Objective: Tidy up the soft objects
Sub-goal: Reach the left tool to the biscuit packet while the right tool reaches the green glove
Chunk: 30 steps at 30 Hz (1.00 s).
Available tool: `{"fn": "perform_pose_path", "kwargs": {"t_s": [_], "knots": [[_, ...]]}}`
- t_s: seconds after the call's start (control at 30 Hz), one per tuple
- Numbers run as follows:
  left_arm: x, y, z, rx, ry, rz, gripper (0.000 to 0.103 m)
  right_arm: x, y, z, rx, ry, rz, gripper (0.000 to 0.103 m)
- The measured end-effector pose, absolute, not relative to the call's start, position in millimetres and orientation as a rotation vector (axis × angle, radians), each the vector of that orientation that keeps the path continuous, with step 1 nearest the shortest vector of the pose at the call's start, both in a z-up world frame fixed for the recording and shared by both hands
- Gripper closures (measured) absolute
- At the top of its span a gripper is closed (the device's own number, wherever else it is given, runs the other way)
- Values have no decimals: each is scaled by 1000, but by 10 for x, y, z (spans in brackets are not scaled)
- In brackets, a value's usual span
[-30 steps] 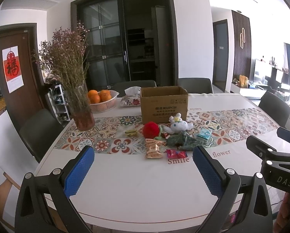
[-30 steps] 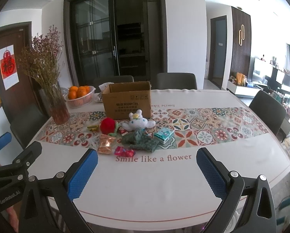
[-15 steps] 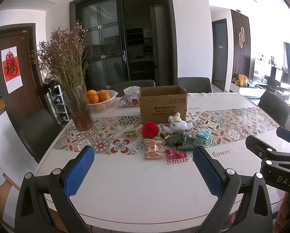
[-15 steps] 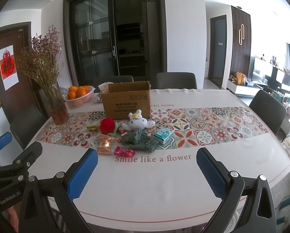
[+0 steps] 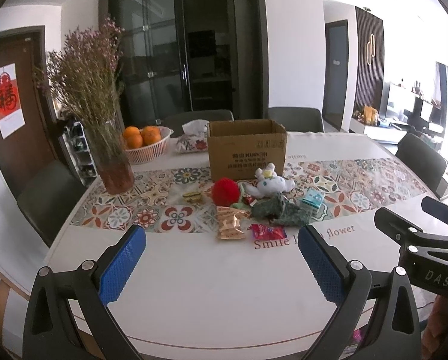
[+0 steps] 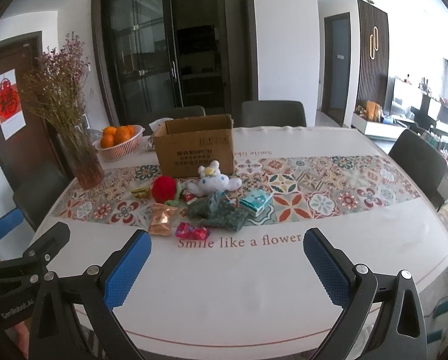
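Note:
A red plush ball, a white plush toy and a dark green crumpled cloth lie on the table runner in front of an open cardboard box. Snack packets lie among them: a gold one, a pink one and a teal tissue pack. My left gripper and right gripper are open and empty, above the table's near edge, well short of the pile.
A glass vase of dried flowers stands at the left. A basket of oranges and a tissue pouch sit behind it. Dark chairs surround the white table.
Both views have drifted slightly; the table objects sit in the same places and both grippers stay open.

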State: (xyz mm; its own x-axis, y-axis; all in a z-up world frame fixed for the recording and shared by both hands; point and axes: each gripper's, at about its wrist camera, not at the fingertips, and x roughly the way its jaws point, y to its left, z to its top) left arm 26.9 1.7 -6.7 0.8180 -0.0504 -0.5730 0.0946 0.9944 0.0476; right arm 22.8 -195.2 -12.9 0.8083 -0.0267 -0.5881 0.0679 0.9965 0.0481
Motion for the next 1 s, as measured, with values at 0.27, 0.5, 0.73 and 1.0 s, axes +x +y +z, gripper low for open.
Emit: {"fn": "perform_pose_path", "kwargs": {"t_s": [0.27, 0.5, 0.73, 1.0], "knots": [[770, 167, -239, 59, 688, -110, 0, 653, -1790, -246, 79, 668, -44, 1], [1210, 285, -403, 56, 745, -169, 0, 1072, -1675, -392, 133, 726, -42, 7], [1578, 320, -620, 48, 817, -215, 0, 1397, -1631, -542, 156, 762, -45, 14], [1887, 231, -936, 53, 881, -225, 0, 1827, -1682, -784, 160, 812, 0, 21]]}}
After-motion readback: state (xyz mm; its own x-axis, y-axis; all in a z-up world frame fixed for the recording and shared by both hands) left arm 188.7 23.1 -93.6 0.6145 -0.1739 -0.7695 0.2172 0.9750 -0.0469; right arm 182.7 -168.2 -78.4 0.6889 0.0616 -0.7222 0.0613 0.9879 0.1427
